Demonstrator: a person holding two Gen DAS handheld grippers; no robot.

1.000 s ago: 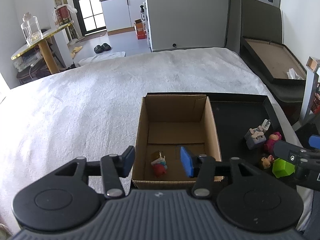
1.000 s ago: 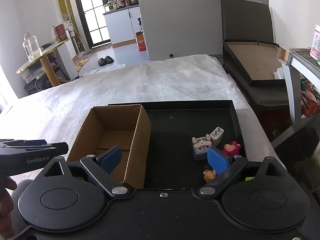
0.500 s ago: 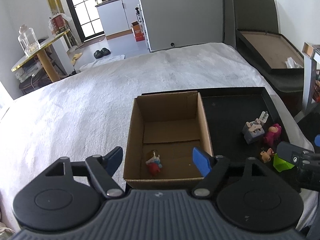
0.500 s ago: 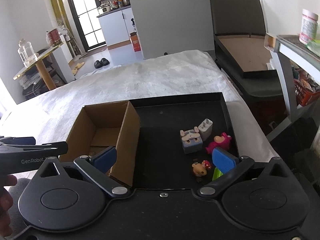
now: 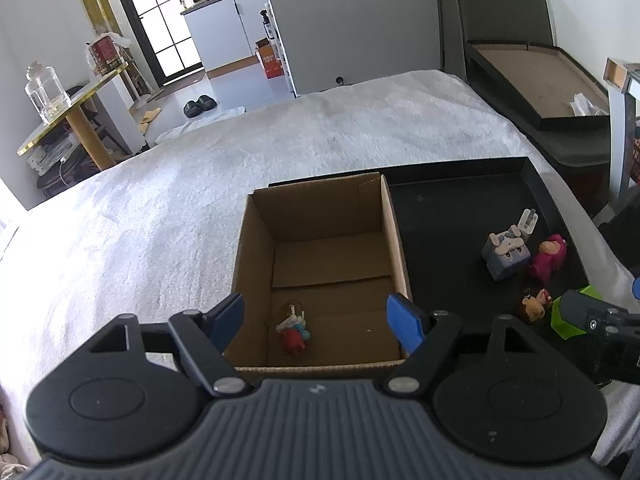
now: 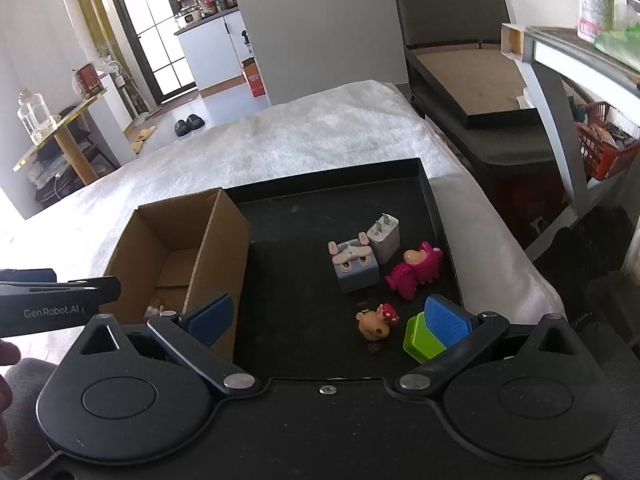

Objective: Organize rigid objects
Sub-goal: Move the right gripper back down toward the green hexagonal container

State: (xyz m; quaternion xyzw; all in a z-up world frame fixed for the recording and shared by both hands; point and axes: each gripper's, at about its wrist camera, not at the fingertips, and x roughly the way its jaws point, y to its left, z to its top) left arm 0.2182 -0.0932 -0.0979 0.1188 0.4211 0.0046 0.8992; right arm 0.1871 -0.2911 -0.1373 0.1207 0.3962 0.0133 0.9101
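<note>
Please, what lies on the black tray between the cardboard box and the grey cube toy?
Nothing: in the right wrist view, the tray floor is bare between the cardboard box and the grey cube toy.

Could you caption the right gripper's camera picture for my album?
Open right gripper above a black tray of small toys, beside a cardboard box.

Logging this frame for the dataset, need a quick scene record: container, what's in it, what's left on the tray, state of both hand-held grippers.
container: cardboard box, open top, on the black tray
in box: one small red figurine
left on tray: bunny cube, white charger, pink toy, small brown figurine, green block
left hand-held gripper: open, empty, above box
right hand-held gripper: open, empty, above tray
</note>
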